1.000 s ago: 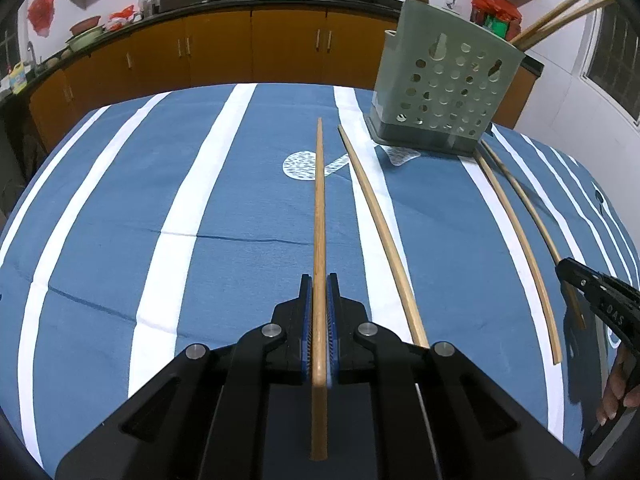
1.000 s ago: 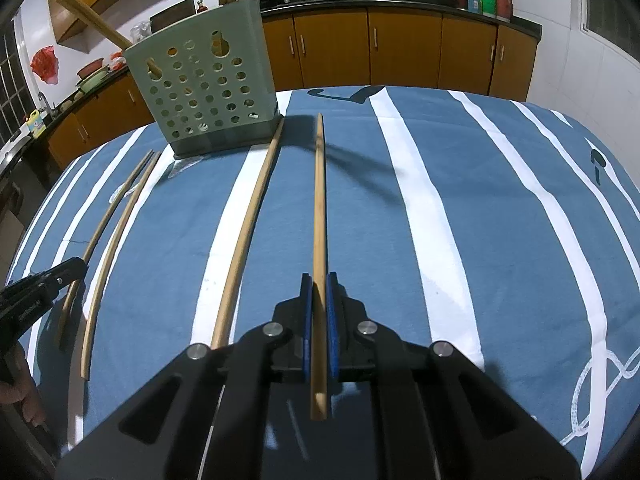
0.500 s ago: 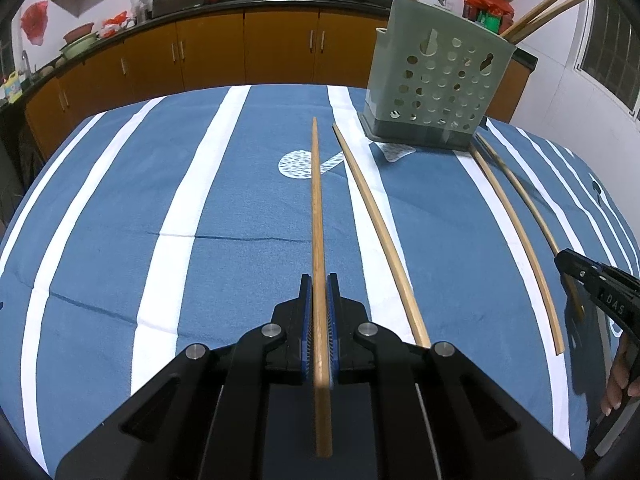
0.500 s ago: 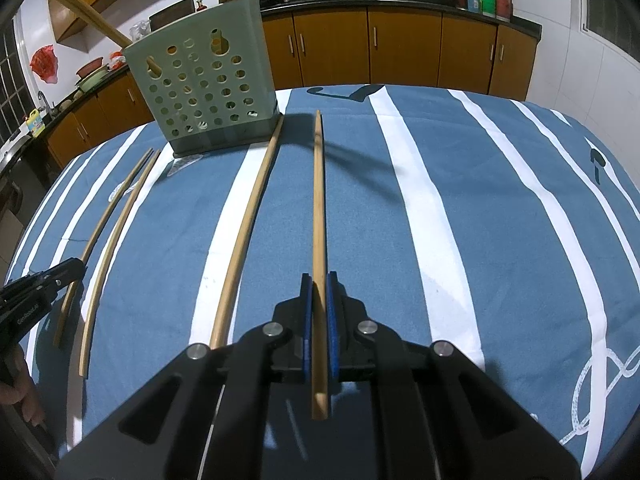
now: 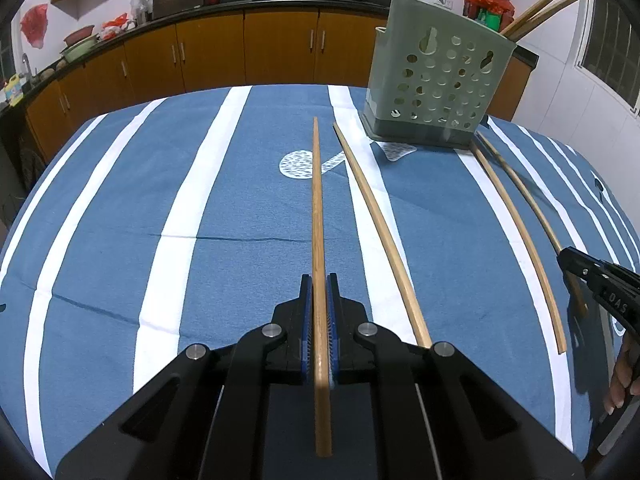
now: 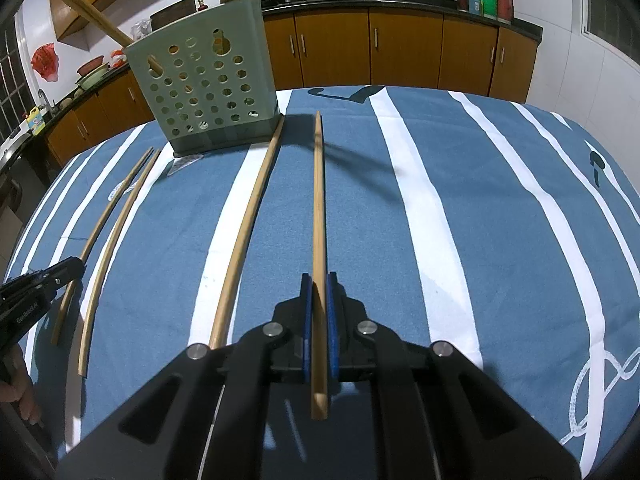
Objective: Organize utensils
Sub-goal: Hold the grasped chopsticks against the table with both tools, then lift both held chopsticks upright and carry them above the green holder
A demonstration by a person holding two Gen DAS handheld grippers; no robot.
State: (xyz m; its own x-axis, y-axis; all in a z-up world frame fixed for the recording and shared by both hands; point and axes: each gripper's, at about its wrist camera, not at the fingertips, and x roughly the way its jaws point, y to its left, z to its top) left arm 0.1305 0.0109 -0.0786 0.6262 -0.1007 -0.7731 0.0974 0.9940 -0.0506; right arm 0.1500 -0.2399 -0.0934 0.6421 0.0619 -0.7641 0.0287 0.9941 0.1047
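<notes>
Left wrist view: my left tool (image 5: 319, 312) and right tool (image 6: 319, 312) each stayed clamped on a chopstick (image 5: 318, 216), holder (image 5: 436, 88) nearer at 1 o'clock.

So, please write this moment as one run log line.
left gripper: shut on chopstick | right gripper: shut on chopstick | holder: upright

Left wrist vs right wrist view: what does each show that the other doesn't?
Left wrist only: the left gripper shut on a chopstick, and a white fish print on the tablecloth.

Right wrist only: the right gripper shut on its own chopstick, and white rope-like loops printed near the cloth's right edge.

Both: the green perforated utensil holder with chopsticks in it, and loose chopsticks lying on the cloth.
</notes>
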